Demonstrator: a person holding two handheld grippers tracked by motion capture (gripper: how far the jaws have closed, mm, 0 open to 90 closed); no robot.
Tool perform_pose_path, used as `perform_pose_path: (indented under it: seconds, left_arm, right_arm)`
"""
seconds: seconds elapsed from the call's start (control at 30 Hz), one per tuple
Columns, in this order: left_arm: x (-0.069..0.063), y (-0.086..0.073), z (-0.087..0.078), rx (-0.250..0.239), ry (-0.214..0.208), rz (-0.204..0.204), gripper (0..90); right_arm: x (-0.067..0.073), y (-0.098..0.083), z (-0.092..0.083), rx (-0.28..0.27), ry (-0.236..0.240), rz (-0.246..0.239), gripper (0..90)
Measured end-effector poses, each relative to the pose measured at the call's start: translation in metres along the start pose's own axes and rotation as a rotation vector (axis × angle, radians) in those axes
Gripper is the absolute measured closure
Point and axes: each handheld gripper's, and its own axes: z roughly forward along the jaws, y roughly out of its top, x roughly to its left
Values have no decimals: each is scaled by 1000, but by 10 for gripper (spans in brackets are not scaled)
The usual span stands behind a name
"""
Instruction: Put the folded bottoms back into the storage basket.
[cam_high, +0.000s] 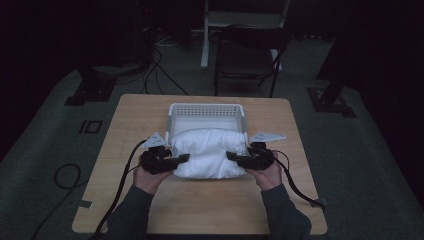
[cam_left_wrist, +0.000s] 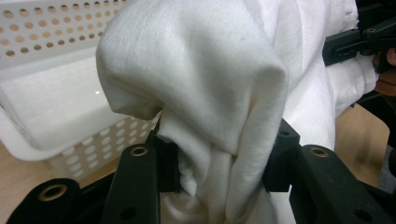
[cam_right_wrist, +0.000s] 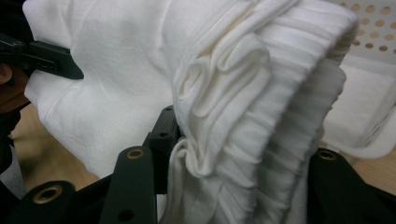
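Folded white cloth (cam_high: 209, 152) is lying half over the near rim of the white perforated basket (cam_high: 206, 108), its front part on the wooden worktop (cam_high: 200, 200). Left tool (cam_high: 175, 161) is clenching one end of the bundle and right tool (cam_high: 239, 159) the other — the gripper views are showing fabric bunched between each pair of black jaws. Gripping both ends at once is probably keeping the folds together and the weight level — a likely setup for carrying the bundle into or out of the basket.
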Motion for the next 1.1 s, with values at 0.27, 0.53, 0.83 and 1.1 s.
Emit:
perform_pose_path:
  seconds: [0.27,0.53,0.83,1.1]
  left_arm:
    - [9,6,3,-7,-4,-13,579]
    - [13,12,6,-26,6,-9,580]
    - [18,18,8,-47,11,-19,581]
    - [21,26,9,-56,14,-12,581]
  right_arm:
    - [-2,9,3,-6,-12,-8,549]
    - [-6,15,6,-17,-27,-6,550]
    - [-11,21,10,-31,-32,-5,551]
    - [-13,28,10,-42,-42,-1,552]
